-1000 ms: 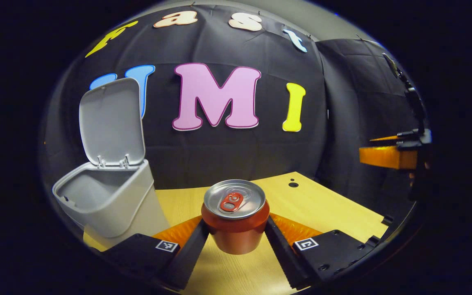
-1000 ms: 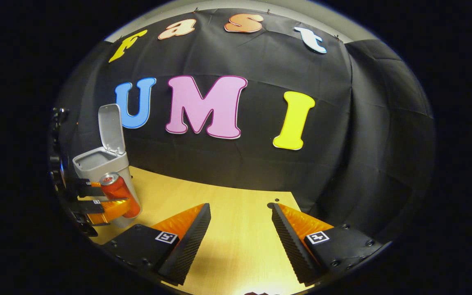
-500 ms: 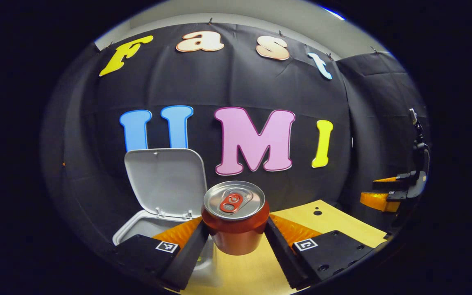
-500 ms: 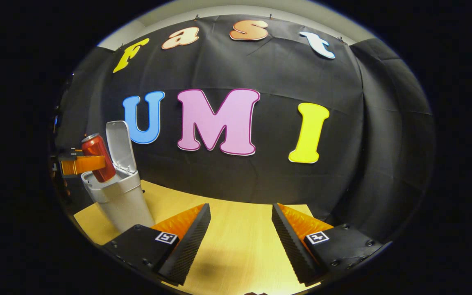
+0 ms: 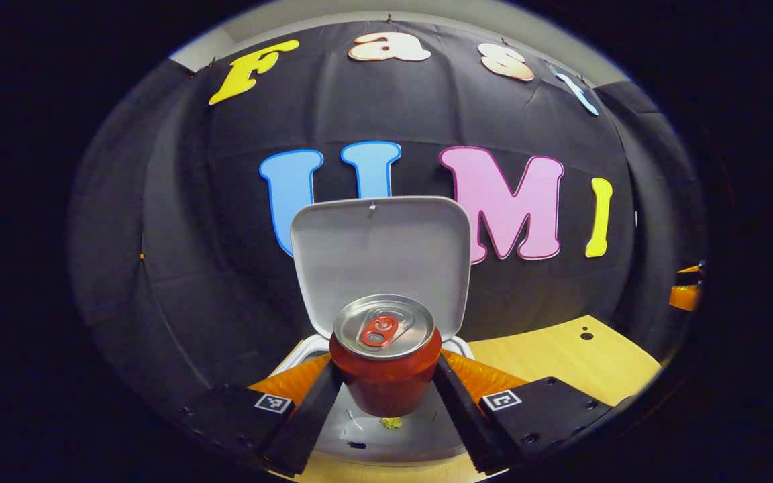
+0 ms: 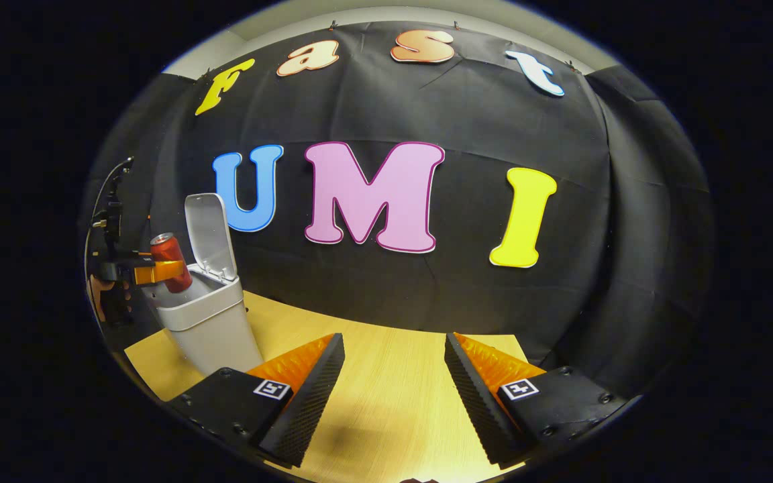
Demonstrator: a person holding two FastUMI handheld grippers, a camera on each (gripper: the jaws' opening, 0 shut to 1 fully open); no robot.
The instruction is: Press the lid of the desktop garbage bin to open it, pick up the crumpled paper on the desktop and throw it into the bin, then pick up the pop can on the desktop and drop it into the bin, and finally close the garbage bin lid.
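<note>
A red pop can (image 5: 385, 365) with a silver top stands upright between the fingers of my left gripper (image 5: 386, 396), which is shut on it. The can hangs right over the open mouth of the grey garbage bin (image 5: 400, 436), whose lid (image 5: 380, 258) stands upright behind it. A small yellowish scrap (image 5: 390, 422) lies inside the bin below the can. In the right gripper view the pop can (image 6: 170, 261) is held above the garbage bin (image 6: 209, 325) at the left by the left gripper (image 6: 158, 272). My right gripper (image 6: 393, 396) is open over the table, nothing between its fingers.
The wooden table (image 6: 393, 376) runs from the bin to the right, with a small dark hole (image 5: 586, 335) near its far edge. A person's hand (image 6: 101, 298) holds the left gripper at the far left. Black cloth closes off the back.
My left gripper has carried the can leftward to right over the bin's opening; the bin now sits centred below it. My right gripper has stayed open over the table.
</note>
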